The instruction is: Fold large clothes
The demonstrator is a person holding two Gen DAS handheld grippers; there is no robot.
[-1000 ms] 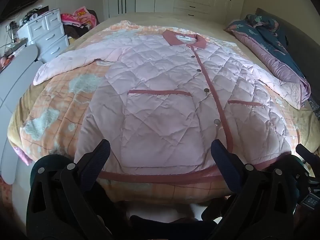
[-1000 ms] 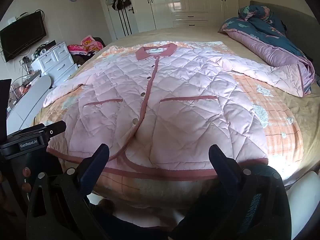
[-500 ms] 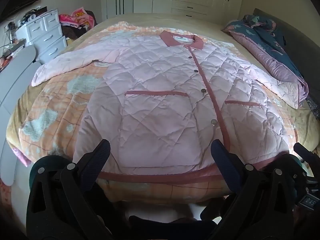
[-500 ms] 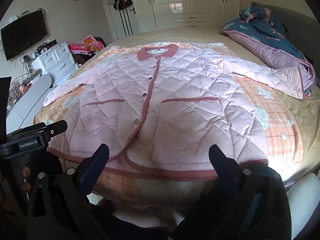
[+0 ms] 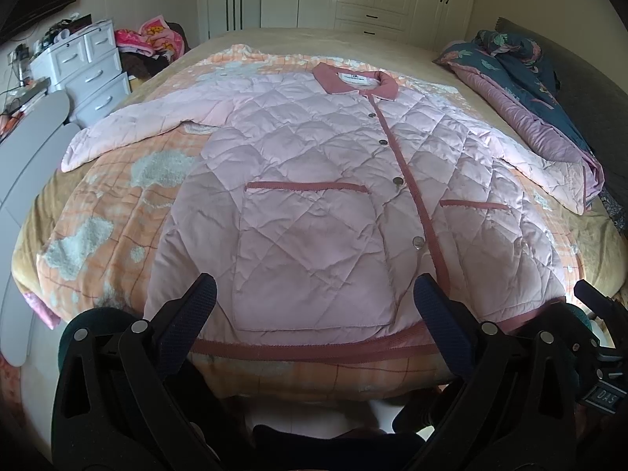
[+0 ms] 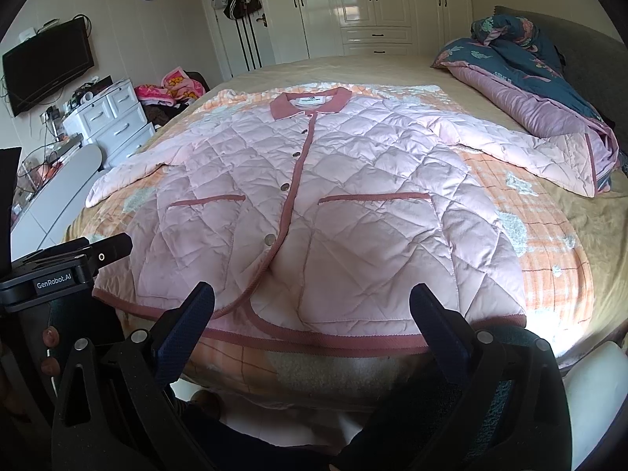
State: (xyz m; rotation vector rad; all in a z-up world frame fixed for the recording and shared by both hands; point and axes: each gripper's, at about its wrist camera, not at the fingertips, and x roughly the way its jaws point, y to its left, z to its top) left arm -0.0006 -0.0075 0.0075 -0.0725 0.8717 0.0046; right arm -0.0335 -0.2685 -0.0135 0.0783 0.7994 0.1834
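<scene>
A large pink quilted jacket [image 5: 314, 180] with a dark pink collar, trim and snap buttons lies flat and buttoned on the bed, sleeves spread out to both sides. It also shows in the right wrist view [image 6: 333, 204]. My left gripper [image 5: 314, 302] is open and empty, held just above the jacket's bottom hem on its left half. My right gripper [image 6: 312, 306] is open and empty, above the hem on the right half. The left gripper's body [image 6: 59, 274] shows at the left edge of the right wrist view.
The jacket lies on an orange checked blanket [image 5: 106, 212] over the bed. A bundled blue and purple quilt [image 6: 530, 90] sits at the right. White drawers [image 5: 86, 70], a grey board [image 5: 27, 165] and a wall TV [image 6: 47, 62] stand at the left. Wardrobes [image 6: 373, 4] are behind.
Both grippers have drifted slightly forward and up, so the jacket sits a little lower in both views. Both stay open and the jacket has not moved.
</scene>
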